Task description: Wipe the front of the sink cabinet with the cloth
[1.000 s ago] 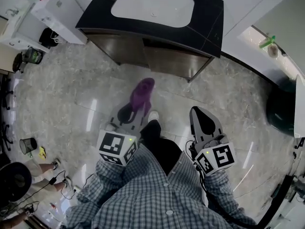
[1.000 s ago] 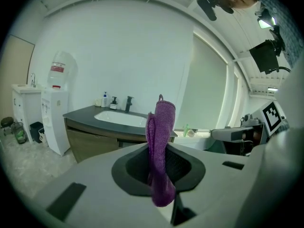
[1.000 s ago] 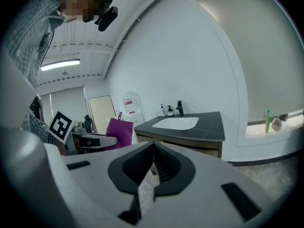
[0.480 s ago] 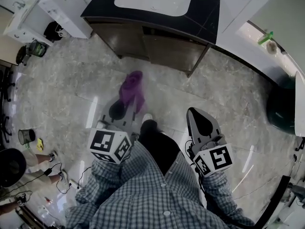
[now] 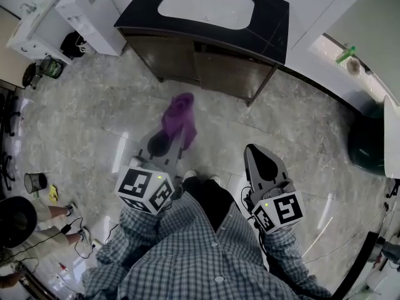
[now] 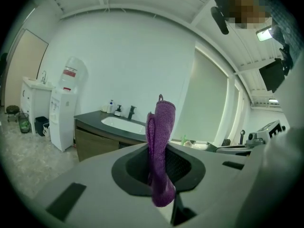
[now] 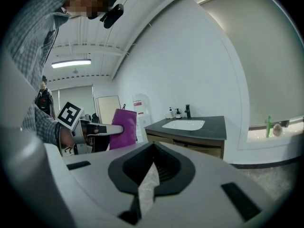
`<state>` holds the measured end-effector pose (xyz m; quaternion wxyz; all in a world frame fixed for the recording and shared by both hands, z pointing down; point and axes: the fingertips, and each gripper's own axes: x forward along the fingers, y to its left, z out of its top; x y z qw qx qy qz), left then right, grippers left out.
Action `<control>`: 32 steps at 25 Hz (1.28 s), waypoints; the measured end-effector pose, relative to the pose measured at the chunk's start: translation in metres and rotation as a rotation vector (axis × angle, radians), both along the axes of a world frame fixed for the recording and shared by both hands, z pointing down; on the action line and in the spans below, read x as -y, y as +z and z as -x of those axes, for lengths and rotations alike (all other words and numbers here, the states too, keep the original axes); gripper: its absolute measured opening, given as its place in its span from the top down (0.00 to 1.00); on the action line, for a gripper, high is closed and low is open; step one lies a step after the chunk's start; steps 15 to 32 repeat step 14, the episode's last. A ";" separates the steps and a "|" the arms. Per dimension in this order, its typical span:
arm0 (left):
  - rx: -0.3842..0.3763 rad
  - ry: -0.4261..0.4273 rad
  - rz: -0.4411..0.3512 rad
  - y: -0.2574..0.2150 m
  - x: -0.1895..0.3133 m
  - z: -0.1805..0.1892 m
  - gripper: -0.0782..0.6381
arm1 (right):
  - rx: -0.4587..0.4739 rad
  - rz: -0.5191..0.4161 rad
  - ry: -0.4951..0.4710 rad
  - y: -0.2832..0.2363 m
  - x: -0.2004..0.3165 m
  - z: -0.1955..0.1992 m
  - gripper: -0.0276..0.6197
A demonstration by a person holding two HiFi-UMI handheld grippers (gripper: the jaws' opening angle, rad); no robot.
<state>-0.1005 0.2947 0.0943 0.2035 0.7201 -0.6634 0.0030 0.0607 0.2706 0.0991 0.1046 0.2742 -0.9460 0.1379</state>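
**Free room and obstructions**

1. Floor (image 5: 269,120): open marble ahead of left tongs (image 5: 172,135) and right tongs (image 5: 252,147), running to the cabinet (image 5: 215,67). Passage is free for either.
2. Cabinet: bars the way ahead, well apart from both tongs, with a dark counter (image 5: 275,24) on top.
3. Cloth (image 5: 178,117): fills the left tongs' grip and rises past the tips.
4. Water dispenser (image 5: 87,8): beside the cabinet, far ahead-left of the left tongs.
5. Dark bin (image 5: 369,145): well right of the right tongs.
6. Small bin (image 5: 35,182), bystander's legs (image 5: 53,220), cables (image 5: 78,233): left of and behind the left tongs.
7. Holder's legs (image 5: 209,195): between the tongs, just behind the tips.
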 end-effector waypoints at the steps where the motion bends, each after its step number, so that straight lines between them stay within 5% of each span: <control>1: -0.022 0.003 -0.007 -0.002 -0.001 0.002 0.82 | -0.001 -0.003 0.000 -0.002 -0.002 0.003 0.93; 14: -0.114 0.031 0.037 0.000 -0.035 0.015 0.82 | -0.024 -0.005 0.039 -0.008 -0.021 0.017 0.93; 32: -0.114 0.031 0.037 0.000 -0.035 0.015 0.82 | -0.024 -0.005 0.039 -0.008 -0.021 0.017 0.93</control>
